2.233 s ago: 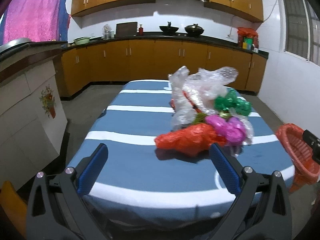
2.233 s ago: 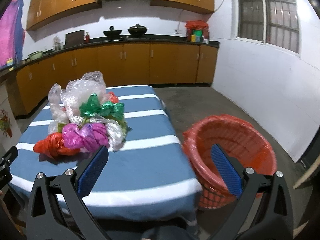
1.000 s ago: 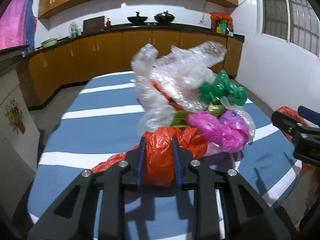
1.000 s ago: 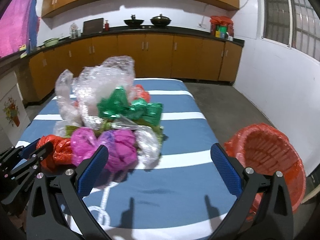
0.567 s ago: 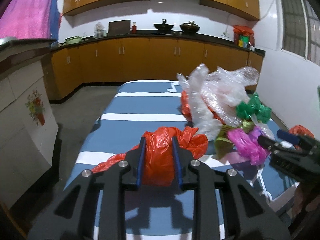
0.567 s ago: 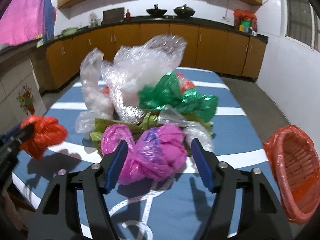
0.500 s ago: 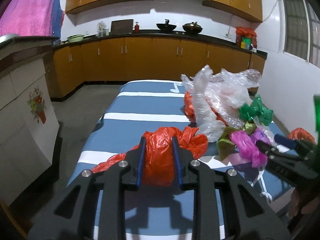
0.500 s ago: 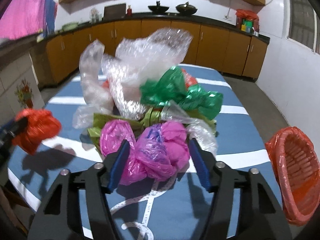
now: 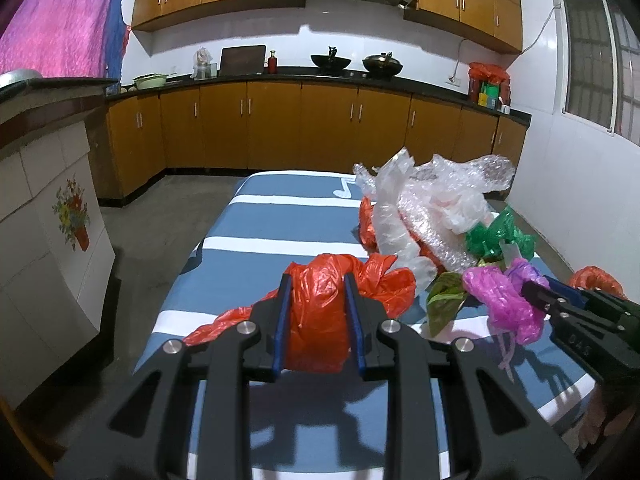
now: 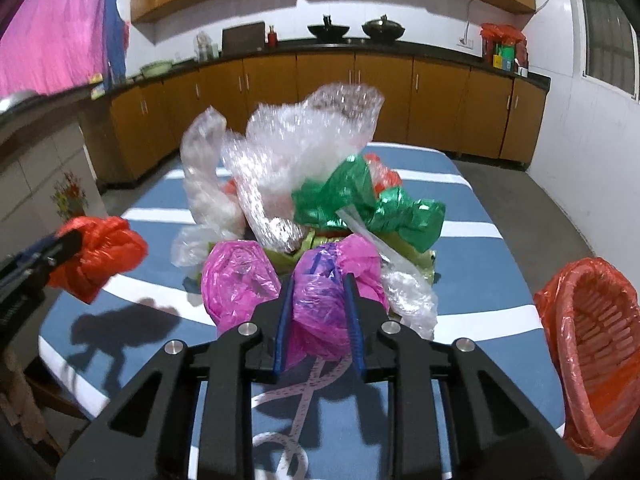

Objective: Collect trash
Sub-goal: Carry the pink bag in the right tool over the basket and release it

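Note:
My left gripper (image 9: 316,286) is shut on a crumpled red plastic bag (image 9: 316,320), held just above the blue striped tablecloth (image 9: 260,256); in the right wrist view that red bag (image 10: 100,254) hangs at the far left. My right gripper (image 10: 318,286) is closing its jaws, and the pads press on a pink plastic bag (image 10: 320,304) at the near side of the trash pile. Behind it lie a green bag (image 10: 368,204) and clear bubble wrap (image 10: 300,140). The left wrist view shows the pink bag (image 9: 504,300) at the right gripper's tips.
A red mesh basket (image 10: 592,344) lined with red plastic stands on the floor right of the table. Wooden kitchen cabinets (image 9: 320,128) run along the back wall. A tiled counter with a flower picture (image 9: 52,240) stands to the left.
The right gripper moved in over the pile and closed from wide open onto the pink bag. The left gripper drew the red bag away from the pile to the left.

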Tool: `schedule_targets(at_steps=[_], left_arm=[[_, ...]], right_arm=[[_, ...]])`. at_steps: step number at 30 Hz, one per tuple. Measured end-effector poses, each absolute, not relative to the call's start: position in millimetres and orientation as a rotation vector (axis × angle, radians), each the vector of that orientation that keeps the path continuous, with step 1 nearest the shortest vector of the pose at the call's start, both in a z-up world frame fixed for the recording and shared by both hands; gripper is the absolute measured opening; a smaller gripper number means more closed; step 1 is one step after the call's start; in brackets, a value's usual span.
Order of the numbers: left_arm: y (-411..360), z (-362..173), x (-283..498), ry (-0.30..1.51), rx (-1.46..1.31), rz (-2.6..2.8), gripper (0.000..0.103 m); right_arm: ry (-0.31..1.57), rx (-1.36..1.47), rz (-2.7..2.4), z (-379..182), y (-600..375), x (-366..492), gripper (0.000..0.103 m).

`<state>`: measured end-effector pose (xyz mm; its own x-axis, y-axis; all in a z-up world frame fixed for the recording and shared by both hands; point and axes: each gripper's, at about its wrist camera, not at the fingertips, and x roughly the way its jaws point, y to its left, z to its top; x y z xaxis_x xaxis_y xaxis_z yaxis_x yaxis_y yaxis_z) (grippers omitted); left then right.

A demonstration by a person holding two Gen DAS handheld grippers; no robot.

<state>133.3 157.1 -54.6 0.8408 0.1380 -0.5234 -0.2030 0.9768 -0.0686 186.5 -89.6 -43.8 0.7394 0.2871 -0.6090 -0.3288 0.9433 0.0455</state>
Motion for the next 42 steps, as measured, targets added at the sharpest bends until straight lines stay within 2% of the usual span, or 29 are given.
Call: schedule_targets(at_steps=[10, 18, 31, 42], left_arm=[[134.6, -38.1, 137.6, 0.521, -0.119, 0.136, 0.026], [86.6, -20.3, 153.3, 0.498, -0.095, 0.028, 0.026], [-44.2, -5.1, 183.8, 0.501, -0.056, -0.272, 0.026], [-142.3, -17.4, 215.1, 0.565, -0.034, -0.488, 0.026]], right_arm=[[0.555, 0.019, 0.386, -11.1, -116.8, 172.2, 0.025], [0.497, 0.026, 0.214, 0.3, -174.7, 164.5, 0.025], [0.478, 0.062, -0.187, 4.1, -309.6, 138.3, 0.025], [0.508, 0.156, -0.349, -7.5, -374.3, 126.0, 0.025]])
